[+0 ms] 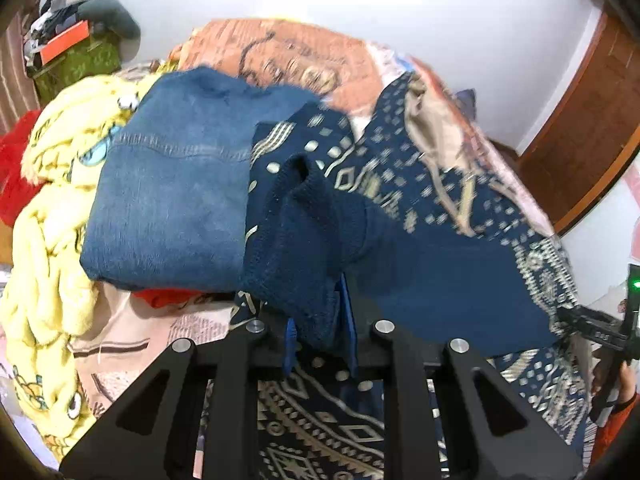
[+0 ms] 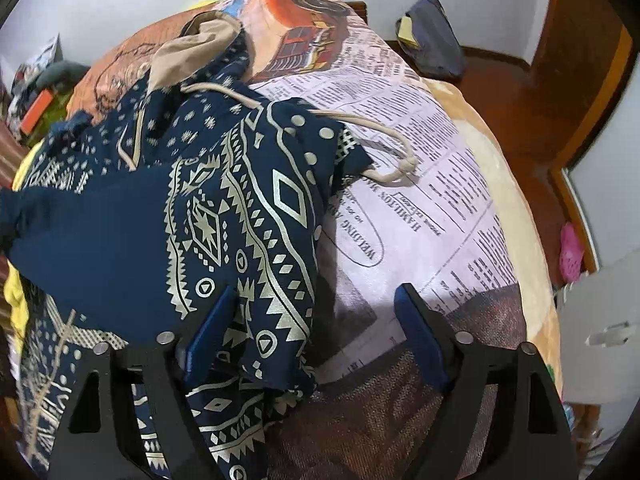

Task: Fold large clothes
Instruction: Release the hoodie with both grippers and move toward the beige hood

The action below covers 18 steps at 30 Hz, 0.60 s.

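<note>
Your left gripper (image 1: pixel 320 330) has its blue pads pinched narrow on the ribbed knit cuff (image 1: pixel 304 240) of the navy patterned hoodie (image 2: pixel 224 216). The hoodie lies rumpled across the bed, spread between your two hands.

Your right gripper (image 2: pixel 316 336) stands wide: cloth from the hoodie's edge lies against the left pad, while the right pad hangs apart over the bare printed blanket (image 2: pixel 424 184).

Open room: to the right of the hoodie the blanket is flat and uncovered as far as the bed's rounded edge, beyond which a wooden floor (image 2: pixel 516 120) shows. On the other side the bed is crowded.

Materials: the hoodie is soft navy jersey printed with cream diamonds, zigzags and dots, with a tan-lined hood (image 2: pixel 192 52) and one cream cord (image 2: pixel 360 128) ending in a knot. Beside the cuff sits one folded pair of blue jeans (image 1: pixel 176 184), resting against one fluffy yellow blanket (image 1: pixel 48 264). One red cloth (image 1: pixel 16 176) shows at the far edge.
</note>
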Motion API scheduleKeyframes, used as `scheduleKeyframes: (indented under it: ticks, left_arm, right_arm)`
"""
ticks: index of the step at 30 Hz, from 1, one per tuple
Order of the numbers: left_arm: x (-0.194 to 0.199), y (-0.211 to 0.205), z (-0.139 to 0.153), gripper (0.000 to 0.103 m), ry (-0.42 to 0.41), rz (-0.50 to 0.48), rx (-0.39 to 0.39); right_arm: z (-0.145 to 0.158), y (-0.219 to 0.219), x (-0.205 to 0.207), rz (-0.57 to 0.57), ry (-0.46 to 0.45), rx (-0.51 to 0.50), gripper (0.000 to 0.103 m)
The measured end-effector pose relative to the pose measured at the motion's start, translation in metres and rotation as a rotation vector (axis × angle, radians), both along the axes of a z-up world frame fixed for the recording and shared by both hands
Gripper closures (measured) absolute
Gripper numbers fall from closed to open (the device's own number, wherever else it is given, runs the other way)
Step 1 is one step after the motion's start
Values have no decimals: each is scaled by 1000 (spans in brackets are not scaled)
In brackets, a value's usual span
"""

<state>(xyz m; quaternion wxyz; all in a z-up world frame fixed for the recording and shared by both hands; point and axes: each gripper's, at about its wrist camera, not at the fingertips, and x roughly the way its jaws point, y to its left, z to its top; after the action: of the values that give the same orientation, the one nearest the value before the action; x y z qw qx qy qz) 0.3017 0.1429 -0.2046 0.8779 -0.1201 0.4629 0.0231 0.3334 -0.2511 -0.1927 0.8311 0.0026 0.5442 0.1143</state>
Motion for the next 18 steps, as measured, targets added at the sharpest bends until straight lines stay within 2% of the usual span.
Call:
scheduleKeyframes:
  ticks: [2,4,8,12,14,16,18]
  left_arm:
    - [4,3,-14,75,40,5,12]
    - [2,6,-22,60,63,12,24]
    - [-7,14,-26,46,88,0,27]
    - [-18,11,-4,42,57,-59,79]
    - [-23,8,14,39,23,-81,131]
    - [-23,7,31,32,-14,-93,159]
    - [-19,4,50,31,-58,-109,180]
  right_arm:
    - [-1,-1,-2,11,-4,-9,22]
    - [0,-2,-1,16,0,-5,22]
    - [2,-5,-4,10,20,3,22]
    - [14,-9,-4,-4,-8,4,22]
    - [28,-11,-2,-10,-36,29,22]
    - [41,-11,-1,-13,-67,53,22]
    - [58,-8,2,-7,-112,62,22]
